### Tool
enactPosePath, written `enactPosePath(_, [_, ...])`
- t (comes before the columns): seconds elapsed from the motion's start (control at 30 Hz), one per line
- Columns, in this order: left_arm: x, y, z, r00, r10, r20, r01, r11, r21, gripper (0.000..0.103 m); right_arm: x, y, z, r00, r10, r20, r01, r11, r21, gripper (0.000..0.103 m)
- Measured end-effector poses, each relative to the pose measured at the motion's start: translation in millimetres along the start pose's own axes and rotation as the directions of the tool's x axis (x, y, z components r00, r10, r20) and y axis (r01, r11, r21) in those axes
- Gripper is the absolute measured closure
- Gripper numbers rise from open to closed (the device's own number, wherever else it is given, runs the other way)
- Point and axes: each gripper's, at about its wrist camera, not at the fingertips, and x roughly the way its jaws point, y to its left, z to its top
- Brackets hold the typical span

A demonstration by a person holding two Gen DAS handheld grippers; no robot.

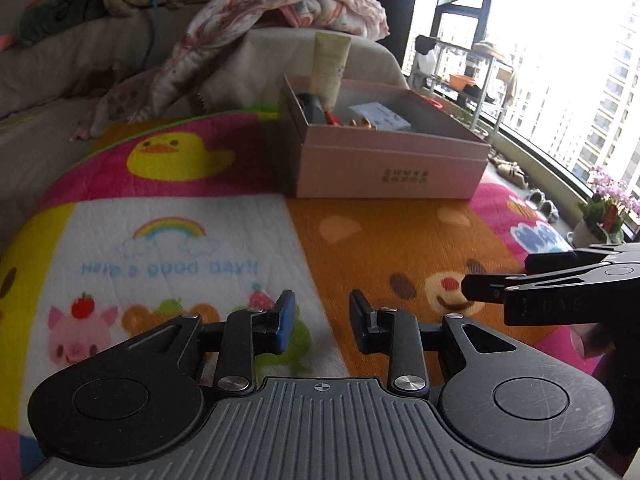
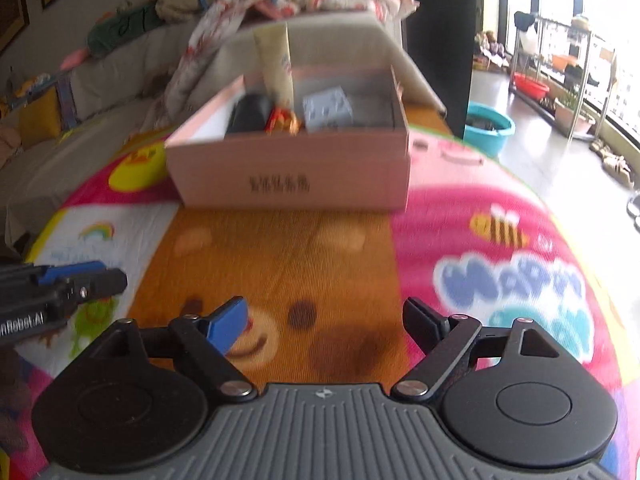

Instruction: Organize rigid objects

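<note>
Mat [image 2: 288, 256] bare betw tools & pink box [image 2: 292, 176]; tube [image 2: 276, 68] sticks up above rim.

— What do we have underneath everything?

— We see a cartoon play mat [image 1: 192, 232] with a yellow duck [image 1: 180, 158], a rainbow and a bear face [image 2: 272, 320].

— And behind it?

— We make out a beige sofa [image 1: 60, 56] with a floral blanket [image 1: 280, 4] draped over it. Off to the side we spot a teal basin [image 2: 490, 126], a metal rack [image 2: 560, 60] and potted pink flowers [image 1: 608, 200] by the window.
</note>
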Motion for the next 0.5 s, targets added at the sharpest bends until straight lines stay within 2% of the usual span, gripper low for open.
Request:
enactPosePath(0.03, [0, -4, -4, 0.999, 0.028, 0.029, -0.028, 1.000, -0.003, 0.069, -1, 5, -5, 1.000, -0.023, 0.011, 0.023, 0.999, -0.028, 0.015])
enactPosePath(0.07, [3, -8, -5, 0.998, 0.050, 0.043, -0.050, 0.999, -0.006, 0.069, -1, 9, -8, 0.999, -0.051, 0.011, 0.052, 0.997, -0.056, 0.011])
enactPosePath(0.1, [5, -11, -6, 0.996, 0.064, 0.061, -0.064, 0.998, -0.009, 0.068, 0, 12, -11, 0.997, -0.078, 0.018, 0.079, 0.994, -0.071, 0.002])
enactPosePath(0.13, [7, -15, -7, 0.995, 0.072, 0.073, -0.072, 0.997, -0.006, 0.063, 0, 12, -12, 0.993, -0.110, 0.030, 0.112, 0.991, -0.068, 0.000])
enactPosePath(0.23, [13, -23, -4, 0.995, 0.062, 0.074, -0.063, 0.998, 0.004, 0.051, 4, 0, -11, 0.997, -0.071, 0.028, 0.072, 0.997, -0.016, 0.000])
enactPosePath(0.5, [19, -29, -2, 0.993, 0.086, 0.081, -0.085, 0.996, -0.015, 0.050, 7, -7, -13, 0.989, -0.097, 0.112, 0.095, 0.995, 0.022, 0.000])
